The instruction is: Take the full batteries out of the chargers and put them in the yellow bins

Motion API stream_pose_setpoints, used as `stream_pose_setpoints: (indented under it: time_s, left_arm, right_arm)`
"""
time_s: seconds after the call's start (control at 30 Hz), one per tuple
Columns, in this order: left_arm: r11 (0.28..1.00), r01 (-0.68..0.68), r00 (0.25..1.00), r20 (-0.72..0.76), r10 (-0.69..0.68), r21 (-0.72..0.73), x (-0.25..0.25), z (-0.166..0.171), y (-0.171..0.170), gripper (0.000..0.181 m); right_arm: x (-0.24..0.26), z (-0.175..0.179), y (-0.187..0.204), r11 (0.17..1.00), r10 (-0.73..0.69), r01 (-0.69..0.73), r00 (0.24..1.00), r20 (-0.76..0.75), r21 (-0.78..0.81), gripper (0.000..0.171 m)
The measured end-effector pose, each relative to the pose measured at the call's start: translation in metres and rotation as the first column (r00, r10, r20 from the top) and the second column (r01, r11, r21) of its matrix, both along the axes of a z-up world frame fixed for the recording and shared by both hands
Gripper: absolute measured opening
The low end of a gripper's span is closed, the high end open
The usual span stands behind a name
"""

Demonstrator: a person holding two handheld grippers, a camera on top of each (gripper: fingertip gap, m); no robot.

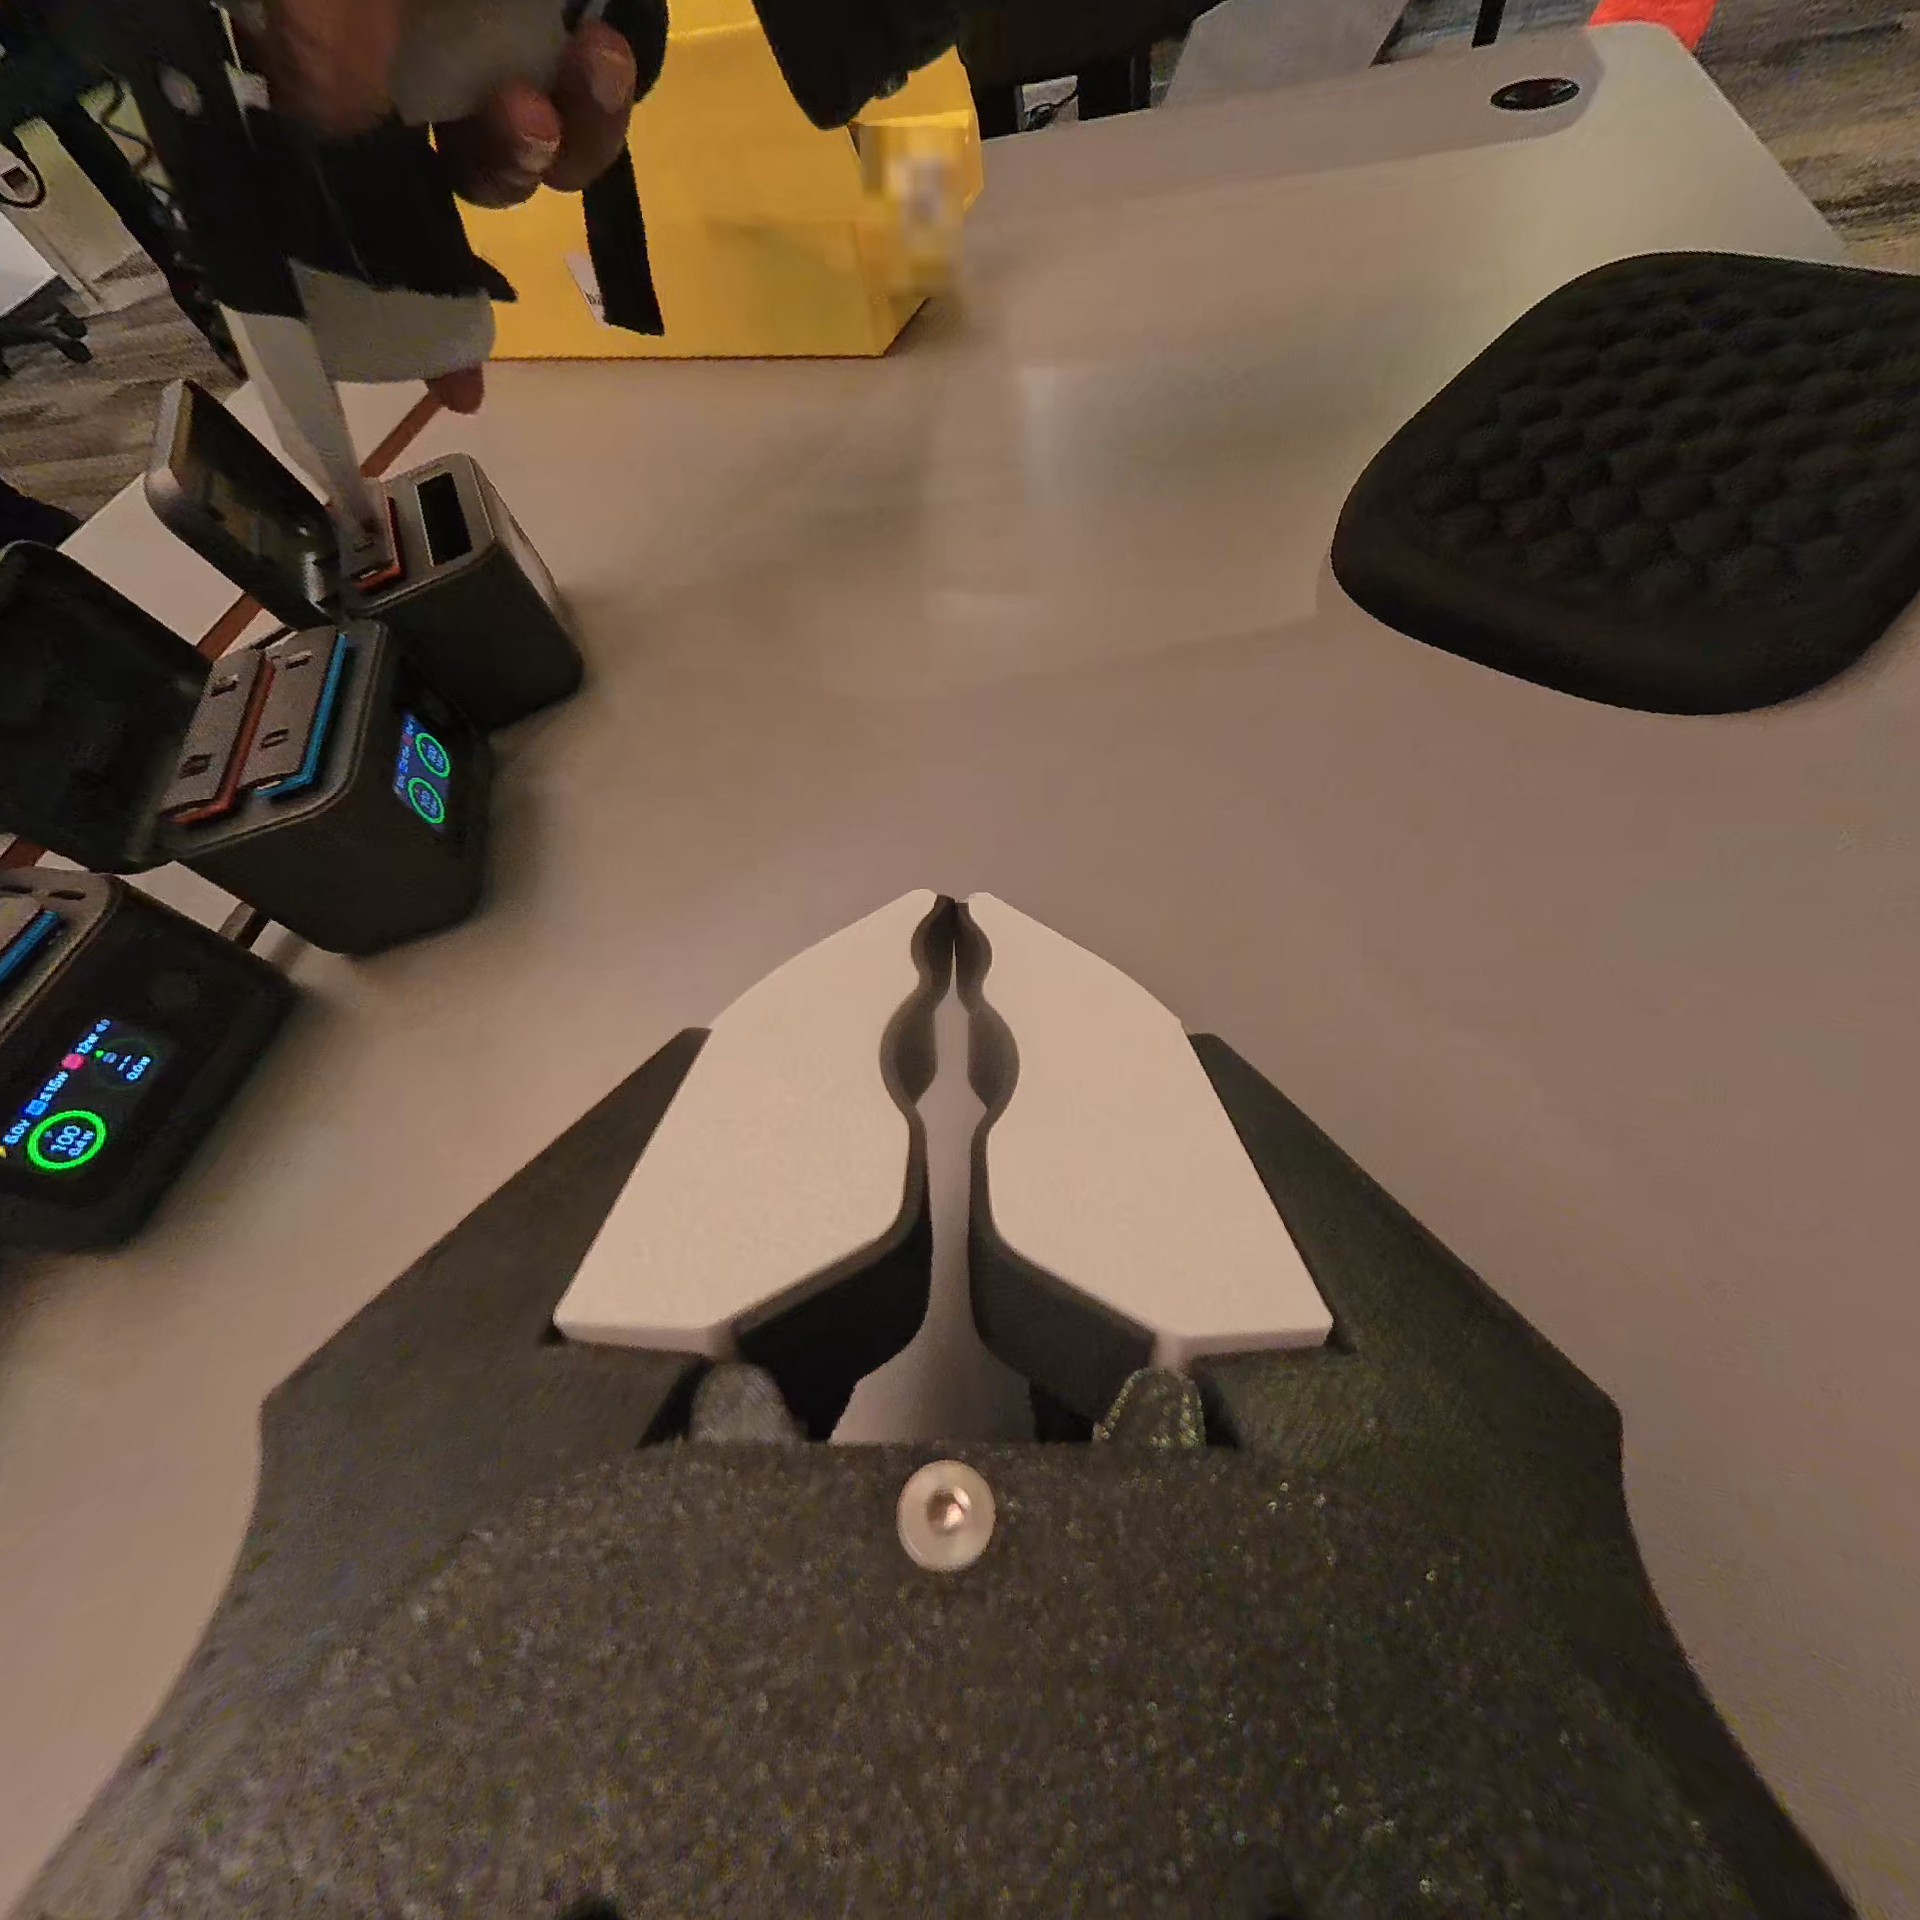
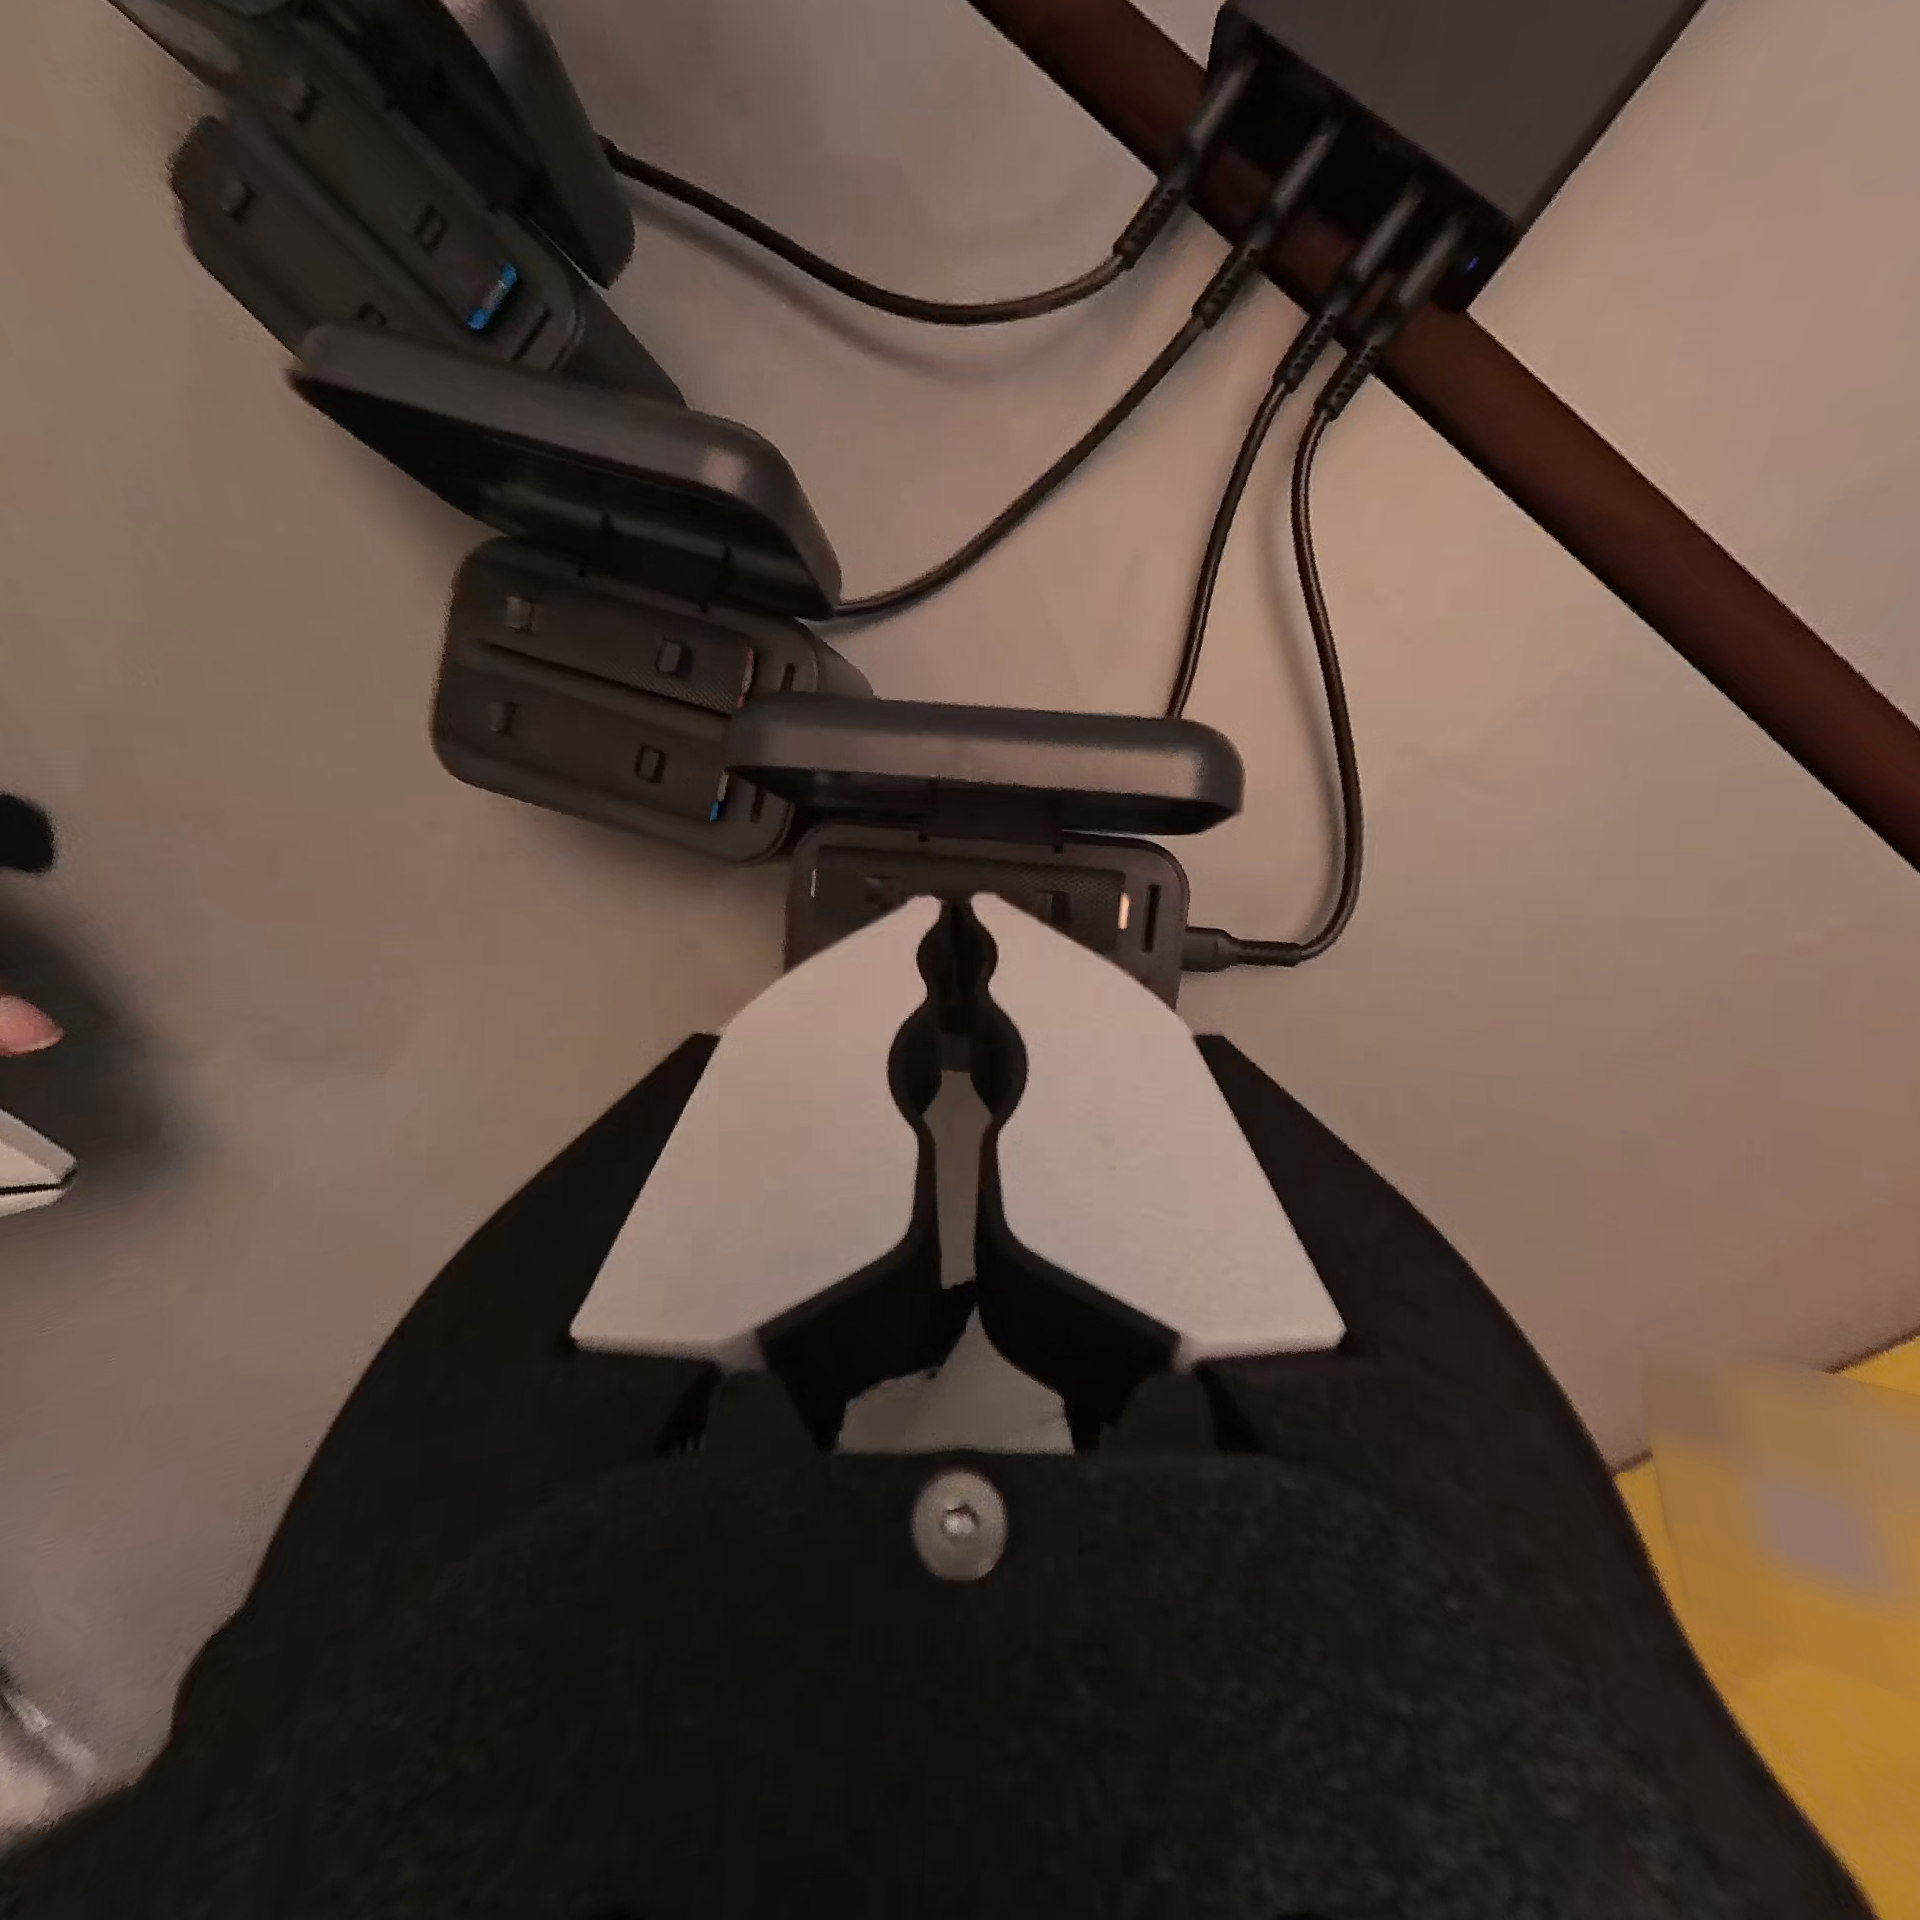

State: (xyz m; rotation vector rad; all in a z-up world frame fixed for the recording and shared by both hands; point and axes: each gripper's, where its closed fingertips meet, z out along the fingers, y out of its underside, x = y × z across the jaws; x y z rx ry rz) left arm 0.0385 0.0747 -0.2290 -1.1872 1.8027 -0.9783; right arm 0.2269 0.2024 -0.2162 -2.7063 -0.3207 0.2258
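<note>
Three dark chargers with open lids stand in a row at the left of the left wrist view: the far charger, the middle charger and the near charger. My right gripper is shut, its tips on the top of the red-edged battery in the far charger. The left wrist view shows its white fingers reaching down onto that battery, next to a bare slot. My left gripper is shut and holds nothing above the bare table. A yellow bin stands behind.
A black mesh cushion lies on the table at the right. Cables run from the chargers to a dark hub on a brown bar. Another yellow bin lies at my right gripper's lower right. A person's hand holds the right gripper. My hands' fingertips stand some 25 cm from each other. To the far charger: right tips about 4 cm, left tips about 20 cm.
</note>
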Motion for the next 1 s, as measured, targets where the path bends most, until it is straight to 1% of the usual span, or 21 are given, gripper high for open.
stream_pose_setpoints:
  time_s: [0.07, 0.17, 0.37, 0.5, 0.53, 0.57, 0.63, 0.67, 0.7, 0.77, 0.8, 0.87, 0.9, 1.0]
  left_arm:
    - [1.000, 0.001, 1.000, 0.000, -0.001, 0.000, 0.000, 0.000, 0.000, 0.000]
    - [1.000, 0.003, 1.000, -0.002, -0.003, 0.002, 0.000, -0.001, 0.000, 0.000]
    - [1.000, 0.004, 1.000, -0.005, -0.004, 0.007, 0.001, -0.001, -0.001, 0.000]
    - [1.000, -0.004, 1.000, 0.012, 0.004, 0.012, 0.001, 0.003, 0.000, 0.000]
    - [1.000, -0.016, 1.000, 0.026, 0.015, 0.015, 0.001, 0.006, 0.002, 0.000]
    - [0.999, -0.040, 0.998, 0.043, 0.039, 0.020, 0.001, 0.009, 0.006, 0.000]
    - [0.996, -0.087, 0.992, 0.088, 0.085, 0.019, 0.001, 0.020, 0.015, 0.000]
    - [0.994, -0.108, 0.988, 0.113, 0.106, 0.010, 0.000, 0.025, 0.019, 0.000]
    - [0.991, -0.137, 0.981, 0.136, 0.135, 0.004, 0.000, 0.030, 0.024, 0.000]
    - [0.977, -0.214, 0.958, 0.194, 0.209, 0.005, -0.001, 0.041, 0.038, 0.000]
    - [0.967, -0.256, 0.942, 0.228, 0.247, 0.008, -0.003, 0.047, 0.046, 0.000]
    - [0.943, -0.333, 0.901, 0.292, 0.319, -0.002, -0.007, 0.061, 0.060, 0.000]
    - [0.932, -0.363, 0.880, 0.322, 0.349, -0.018, -0.010, 0.067, 0.066, 0.000]
    - [0.891, -0.448, 0.814, 0.382, 0.438, -0.068, -0.019, 0.081, 0.086, 0.000]
  right_arm:
    - [0.000, 0.000, 0.001, 1.000, -0.001, 0.001, 1.000, 0.003, 0.001, 0.000]
    - [0.000, 0.000, 0.001, 0.999, 0.007, -0.007, 1.000, 0.014, -0.038, 0.000]
    - [0.001, -0.001, -0.001, 0.989, 0.084, -0.063, 0.984, 0.160, -0.132, 0.000]
    - [0.001, 0.000, -0.001, 0.989, 0.095, -0.071, 0.977, 0.191, -0.130, 0.000]
    - [-0.001, 0.001, -0.001, 0.992, 0.095, -0.076, 0.978, 0.185, -0.104, 0.000]
    - [-0.005, 0.005, 0.000, 0.996, 0.087, -0.081, 0.984, 0.155, -0.041, 0.000]
    - [-0.022, 0.031, 0.009, 0.981, 0.047, -0.052, 0.998, 0.029, 0.189, 0.000]
    - [-0.028, 0.050, 0.011, 0.945, 0.022, -0.011, 0.999, -0.030, 0.326, 0.000]
    - [-0.031, 0.071, 0.010, 0.887, -0.006, 0.040, 0.997, -0.075, 0.460, 0.000]
    - [-0.035, 0.106, -0.006, 0.724, -0.044, 0.132, 0.988, -0.146, 0.677, 0.000]
    - [-0.037, 0.116, -0.018, 0.638, -0.065, 0.171, 0.984, -0.169, 0.751, 0.000]
    - [-0.045, 0.121, -0.047, 0.507, -0.084, 0.202, 0.979, -0.185, 0.838, 0.000]
    - [-0.051, 0.116, -0.059, 0.471, -0.091, 0.197, 0.980, -0.175, 0.860, 0.000]
    - [-0.064, 0.098, -0.084, 0.399, -0.120, 0.192, 0.980, -0.157, 0.897, 0.000]
